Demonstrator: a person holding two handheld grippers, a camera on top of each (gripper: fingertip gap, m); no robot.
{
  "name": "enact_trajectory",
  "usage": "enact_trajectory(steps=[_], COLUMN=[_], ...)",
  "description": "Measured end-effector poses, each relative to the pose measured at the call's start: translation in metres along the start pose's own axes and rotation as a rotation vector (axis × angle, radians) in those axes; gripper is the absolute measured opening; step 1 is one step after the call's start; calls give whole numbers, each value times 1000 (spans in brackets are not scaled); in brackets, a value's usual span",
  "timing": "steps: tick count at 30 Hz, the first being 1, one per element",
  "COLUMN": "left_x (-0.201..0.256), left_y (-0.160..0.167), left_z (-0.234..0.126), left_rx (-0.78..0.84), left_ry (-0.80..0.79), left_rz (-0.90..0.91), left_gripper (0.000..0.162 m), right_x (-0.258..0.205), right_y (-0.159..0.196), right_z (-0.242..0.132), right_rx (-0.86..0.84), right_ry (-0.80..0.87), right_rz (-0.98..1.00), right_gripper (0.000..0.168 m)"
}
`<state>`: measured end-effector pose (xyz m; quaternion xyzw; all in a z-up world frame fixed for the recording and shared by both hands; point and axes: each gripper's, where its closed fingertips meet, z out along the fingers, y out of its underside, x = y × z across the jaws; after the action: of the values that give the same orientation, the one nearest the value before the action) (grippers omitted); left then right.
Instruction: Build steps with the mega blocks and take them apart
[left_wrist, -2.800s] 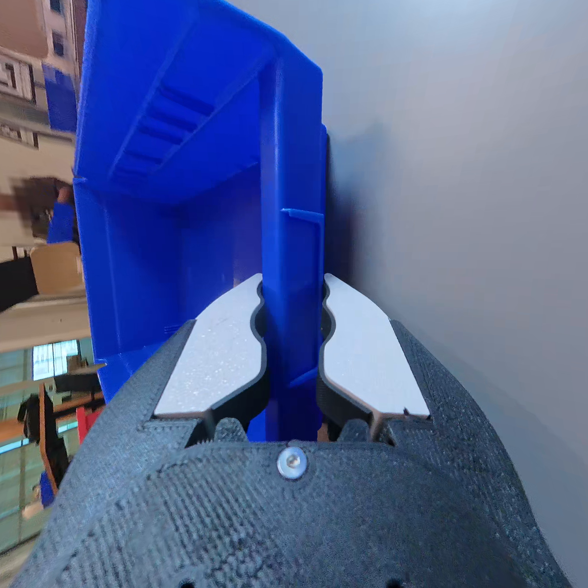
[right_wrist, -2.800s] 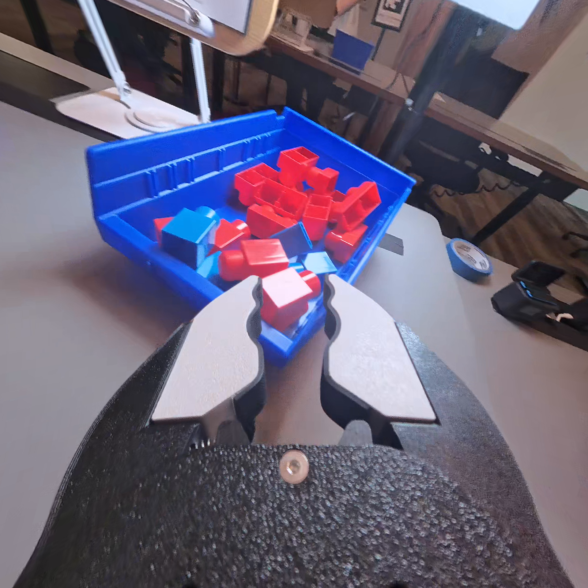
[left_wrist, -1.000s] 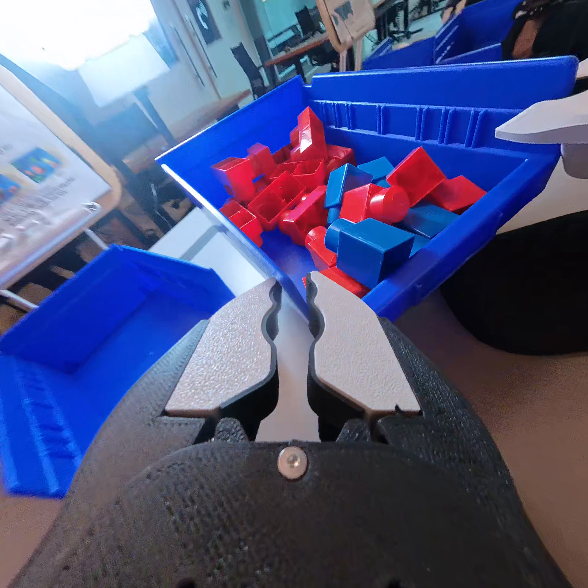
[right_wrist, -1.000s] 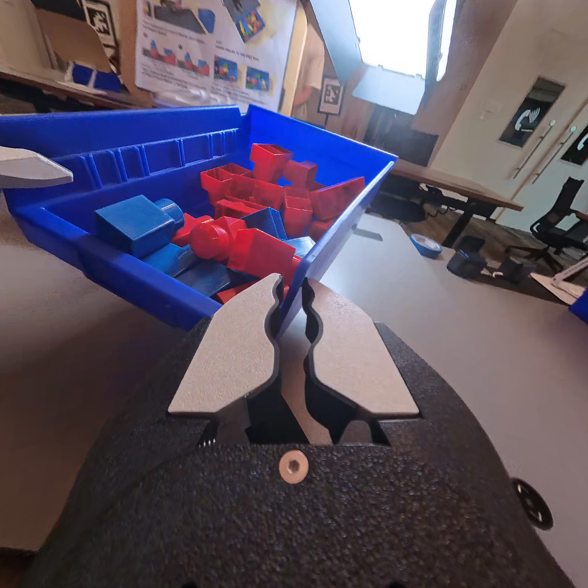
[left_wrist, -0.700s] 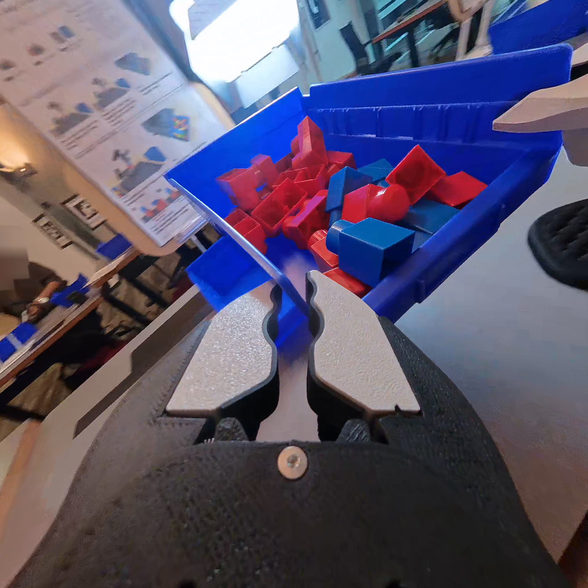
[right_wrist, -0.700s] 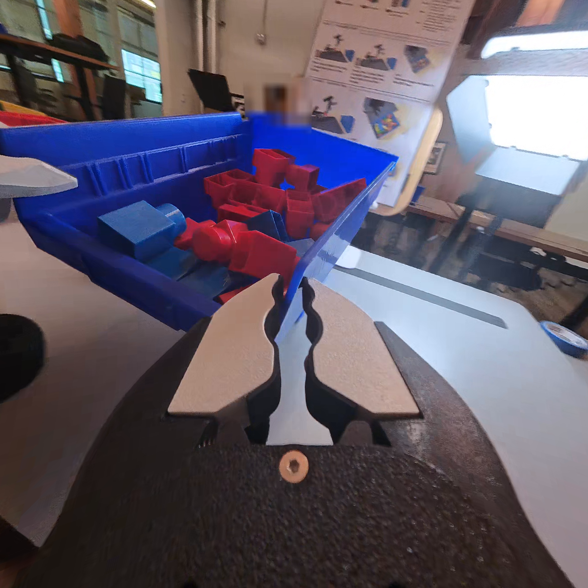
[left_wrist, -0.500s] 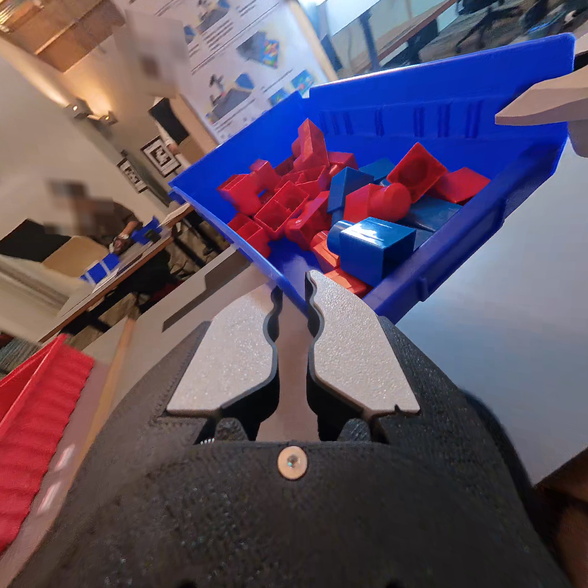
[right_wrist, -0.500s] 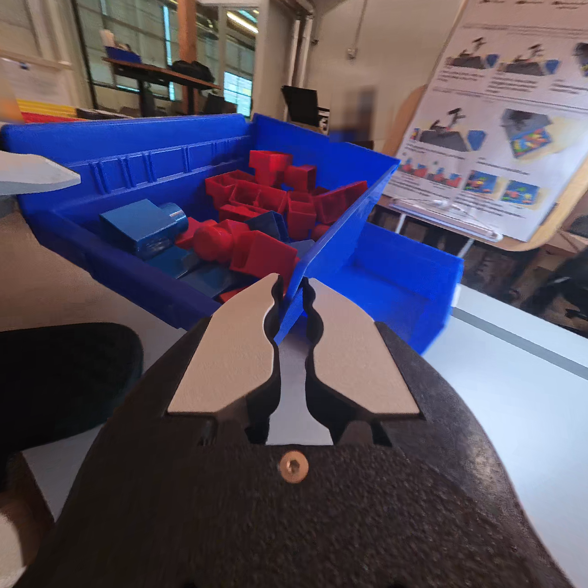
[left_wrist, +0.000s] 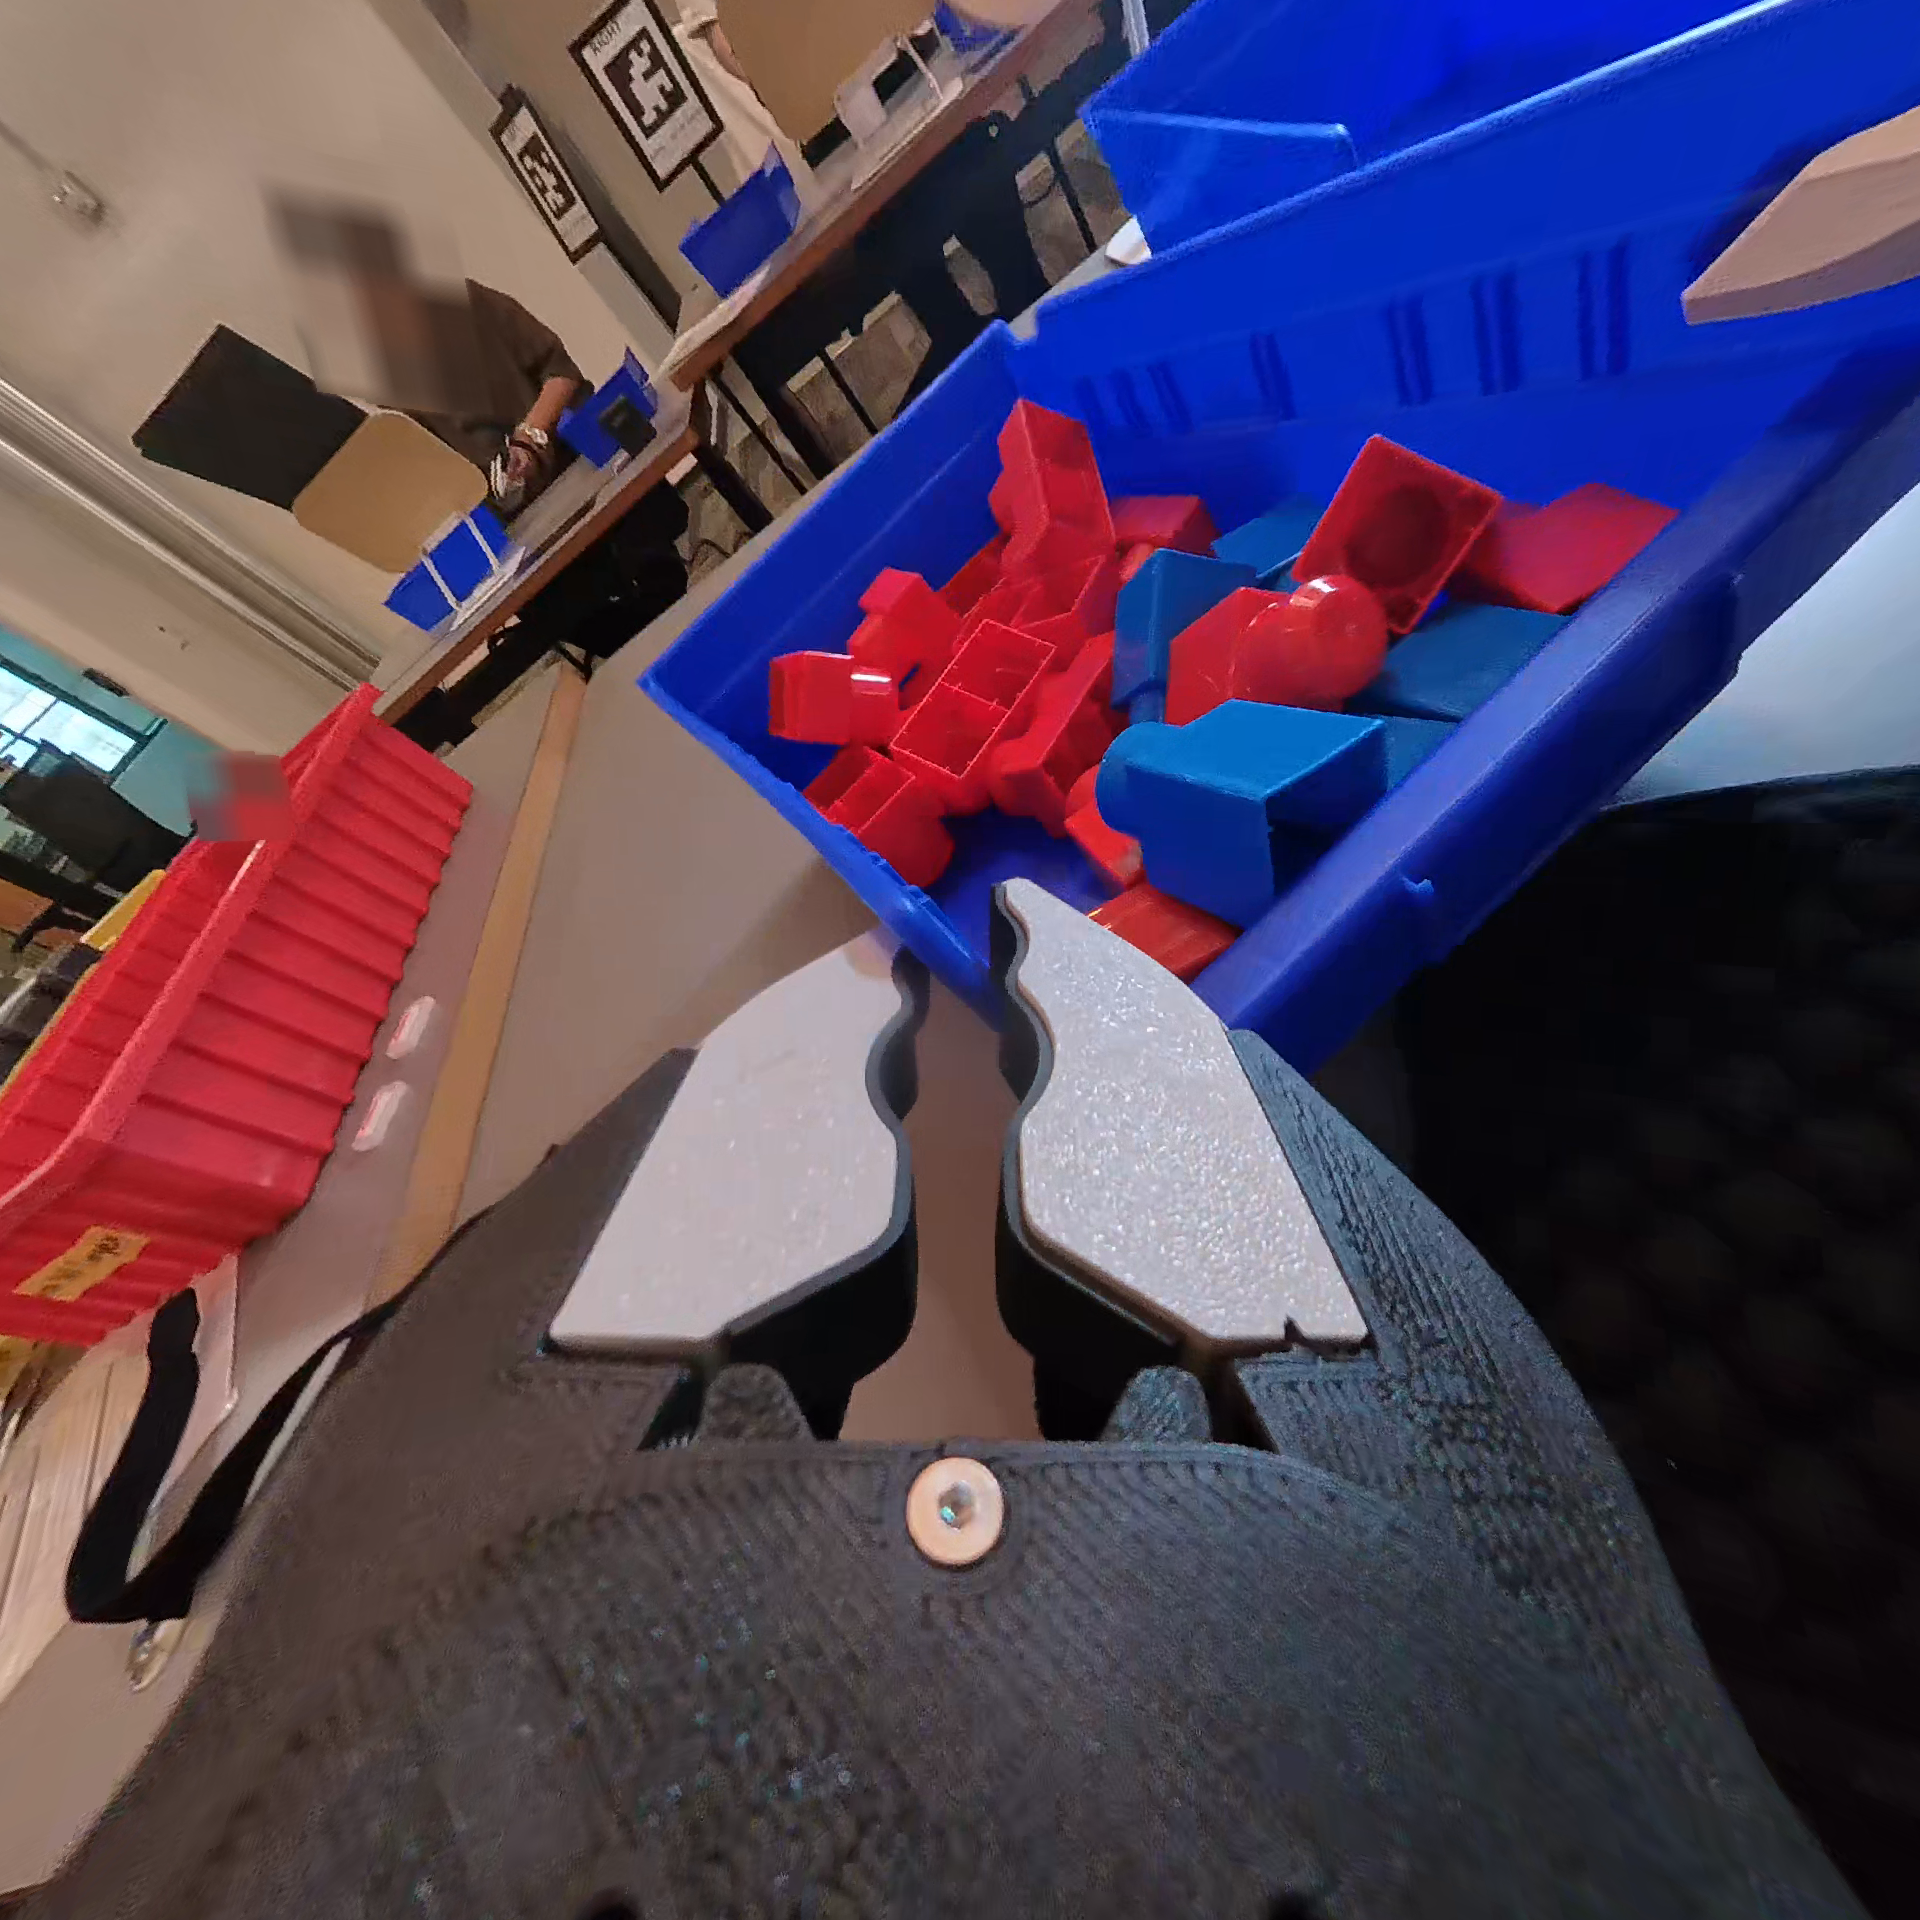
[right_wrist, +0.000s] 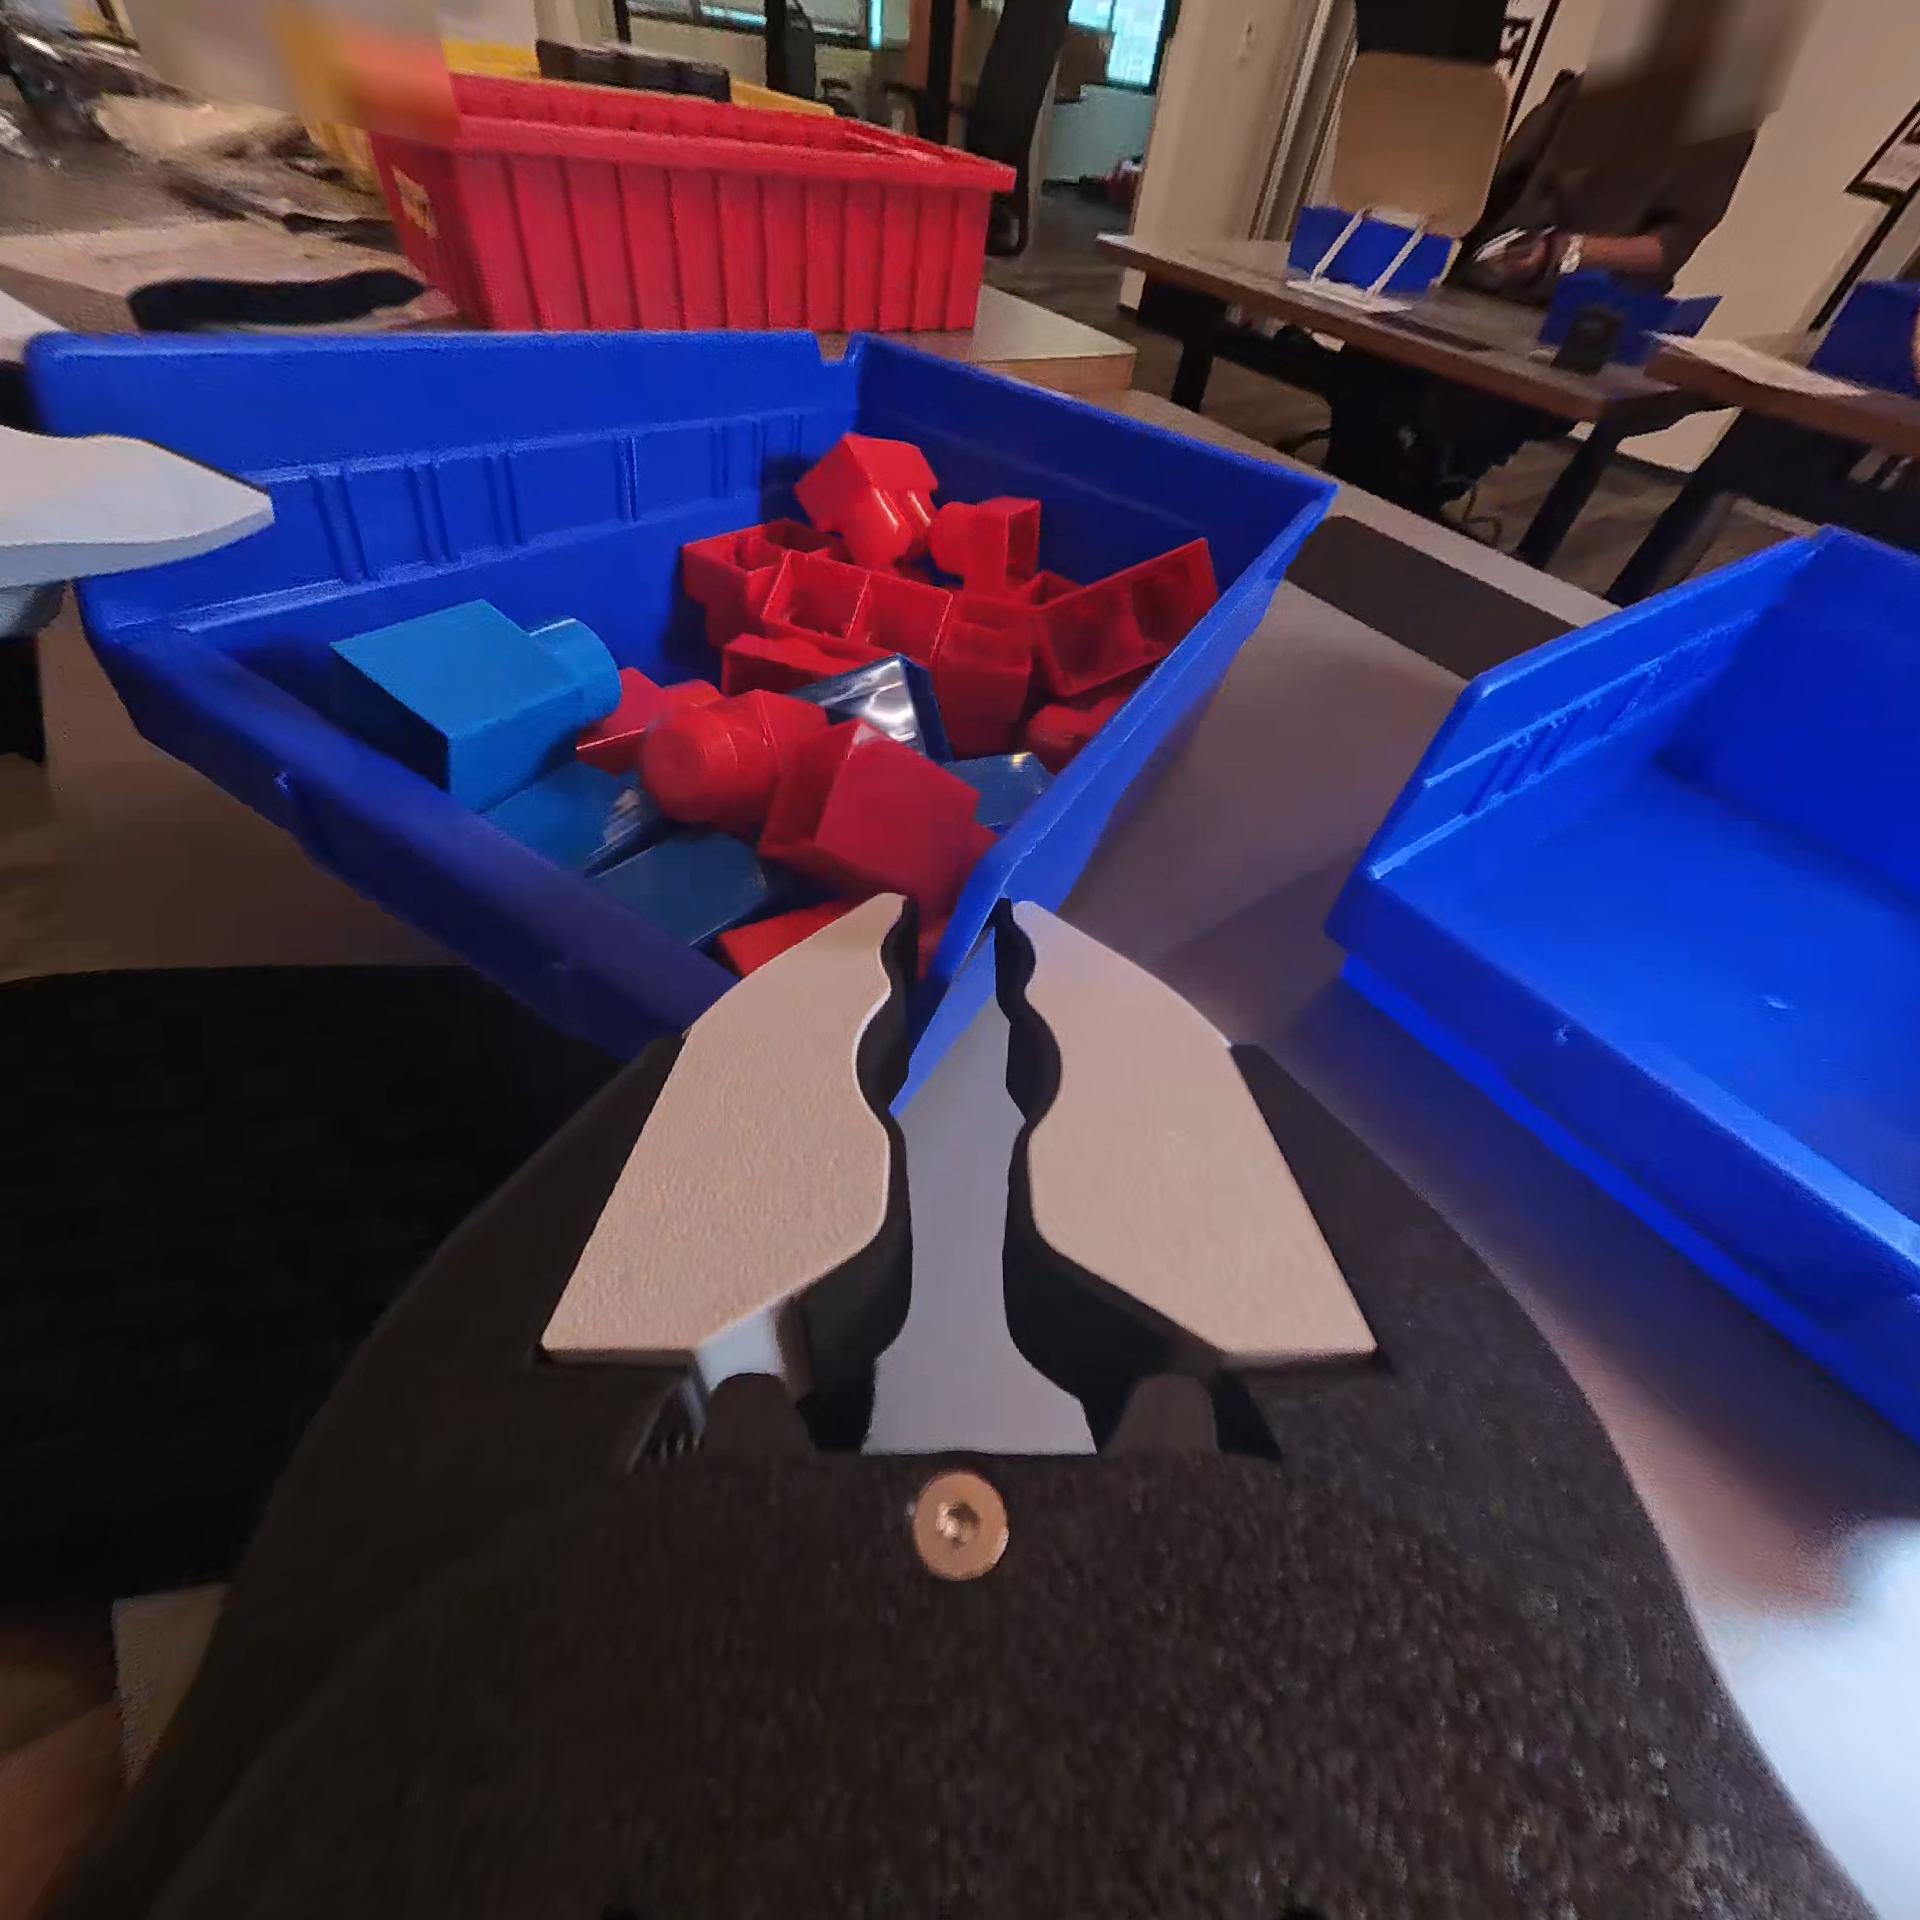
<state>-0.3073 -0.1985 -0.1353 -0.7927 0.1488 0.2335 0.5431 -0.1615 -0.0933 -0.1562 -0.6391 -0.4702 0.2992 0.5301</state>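
Left tool (left_wrist: 948, 940), right tool (right_wrist: 954, 920) clamped.

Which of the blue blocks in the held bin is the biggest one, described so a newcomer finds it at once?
Start at the blue plastic bin full of red and blue blocks, gripped by both grippers. Look along its low front wall, left side in the right wrist view. The large light-blue block lies on its side there, one round stud pointing at the red pile; neighbouring blue blocks lie half buried.

— What lies behind the work surface?

— I see a red ribbed crate (right_wrist: 717, 223) on the grey table (left_wrist: 644, 831), and long wooden desks (right_wrist: 1455, 312) on dark legs beyond.

— And the walls?

— Pale, with framed black-and-white marker prints (left_wrist: 649, 78). A person (right_wrist: 1621, 177) sits at the far desk; a window (left_wrist: 62, 717) glows at the left edge.
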Motion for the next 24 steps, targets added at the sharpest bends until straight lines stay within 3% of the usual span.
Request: enact_trajectory(steps=[4, 6, 10, 11, 16, 21, 23, 24], left_x=[0, 3, -17, -13, 78, 126, 139, 140], left_y=[8, 15, -17, -23, -41, -12, -20, -18], left_z=[16, 24, 12, 13, 19, 55, 55, 56], left_rx=[41, -9, 73, 62, -46, -293, -284, -303], left_ry=[-32, -4, -97, -56, 482, 617, 722, 746], left_rz=[-49, -16, 154, 197, 209, 504, 489, 508], left_gripper=[12, 23, 39, 42, 54, 53, 33, 31], right_x=[1, 6, 33, 45, 111, 158, 167, 172], right_y=[16, 20, 21, 22, 35, 57, 75, 81], right_z=[3, -8, -38, -43, -34, 15, 27, 29], right_rx=[-73, -96, -162, -190, -420, -624, -717, -744], right_ry=[-56, -65, -80, -74, -69, -81, -103, -104], right_rz=[-27, -49, -56, -72, -243, -496, -541, -567], right_gripper=[25, 35, 44, 46, 61, 69, 57, 45])
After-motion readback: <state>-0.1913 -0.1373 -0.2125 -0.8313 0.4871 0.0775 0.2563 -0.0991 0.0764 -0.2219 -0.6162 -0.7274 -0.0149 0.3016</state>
